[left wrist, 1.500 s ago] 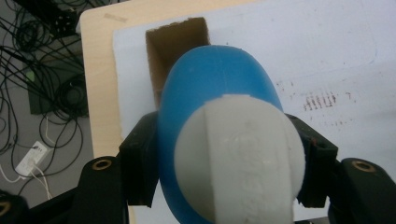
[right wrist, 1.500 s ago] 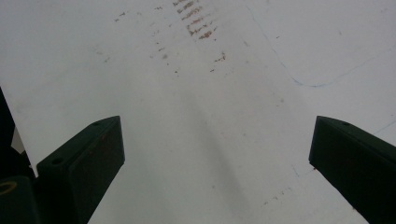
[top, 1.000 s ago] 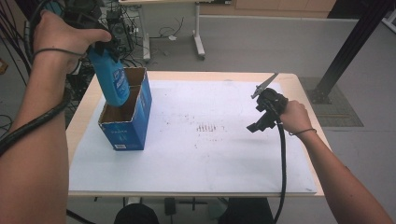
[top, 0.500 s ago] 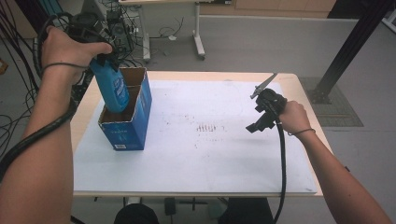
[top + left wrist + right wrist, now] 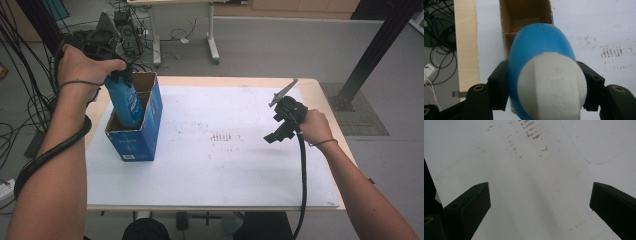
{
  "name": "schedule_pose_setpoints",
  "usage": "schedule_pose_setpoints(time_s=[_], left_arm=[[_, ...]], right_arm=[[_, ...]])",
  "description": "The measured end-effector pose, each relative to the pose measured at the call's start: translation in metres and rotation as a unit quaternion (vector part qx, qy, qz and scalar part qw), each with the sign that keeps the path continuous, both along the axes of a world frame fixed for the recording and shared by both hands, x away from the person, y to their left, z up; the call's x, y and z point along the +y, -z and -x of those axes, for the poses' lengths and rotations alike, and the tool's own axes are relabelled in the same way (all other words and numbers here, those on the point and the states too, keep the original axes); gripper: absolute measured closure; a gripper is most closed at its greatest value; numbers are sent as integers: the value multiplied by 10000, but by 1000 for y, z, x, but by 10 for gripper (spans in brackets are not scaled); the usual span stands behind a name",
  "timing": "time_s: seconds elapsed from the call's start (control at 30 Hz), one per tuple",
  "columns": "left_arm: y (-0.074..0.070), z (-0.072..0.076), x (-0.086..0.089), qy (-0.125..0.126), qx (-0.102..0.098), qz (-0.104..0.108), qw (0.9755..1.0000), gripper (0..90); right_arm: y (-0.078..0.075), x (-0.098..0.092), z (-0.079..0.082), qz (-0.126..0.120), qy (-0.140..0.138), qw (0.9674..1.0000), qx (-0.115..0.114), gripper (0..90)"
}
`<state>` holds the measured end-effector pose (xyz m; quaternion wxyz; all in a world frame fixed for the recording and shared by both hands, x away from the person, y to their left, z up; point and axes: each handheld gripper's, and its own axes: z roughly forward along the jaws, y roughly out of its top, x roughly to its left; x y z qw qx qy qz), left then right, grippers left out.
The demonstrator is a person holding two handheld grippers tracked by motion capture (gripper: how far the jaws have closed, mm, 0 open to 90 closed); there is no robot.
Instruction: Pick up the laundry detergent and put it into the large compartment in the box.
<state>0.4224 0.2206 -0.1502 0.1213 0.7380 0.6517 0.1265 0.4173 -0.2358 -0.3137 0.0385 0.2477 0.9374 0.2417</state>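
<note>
Left gripper (image 5: 121, 76) is clamped on a blue bottle (image 5: 125, 102) near its top, jaws pressing both sides just below the white cap (image 5: 551, 86). The bottle stands nearly upright, tilted a little, its lower part already down inside the open blue cardboard box (image 5: 142, 137) at the table's (image 5: 320, 90) left end, against the near compartment's divider as far as the left gripper view shows. Right gripper (image 5: 277, 131) hangs over the white sheet (image 5: 225, 170) on the right side, well apart from the box, jaws spread wide with nothing between them; below them just bare sheet with some reddish smudges (image 5: 531, 131).
</note>
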Motion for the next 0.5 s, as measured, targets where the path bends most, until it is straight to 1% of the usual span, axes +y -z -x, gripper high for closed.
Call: schedule_pose_setpoints(time_s=[0.1,0.17,0.2,0.3,0.37,0.47,0.5], left_arm=[[8,-1,1,-5,32,7,10000,378],[10,-1,1,-7,18,16,10000,378],[14,-2,2,-12,56,22,10000,378],[18,-2,4,-75,26,69,9999,378],[22,-3,5,-125,-35,73,9999,378],[25,-3,6,-119,-10,50,9999,378],[28,-3,7,-141,-3,78,9999,378]], right_arm=[[2,0,0,-5,7,10000,11,31],[2,0,0,-19,13,10000,5,31],[3,-1,-1,-8,9,10000,17,31],[3,-1,-1,-13,13,10000,28,31],[4,-1,-1,-45,12,10000,27,31],[4,-1,-1,-30,0,10000,37,31],[5,-1,-1,-32,11,10000,47,31]])
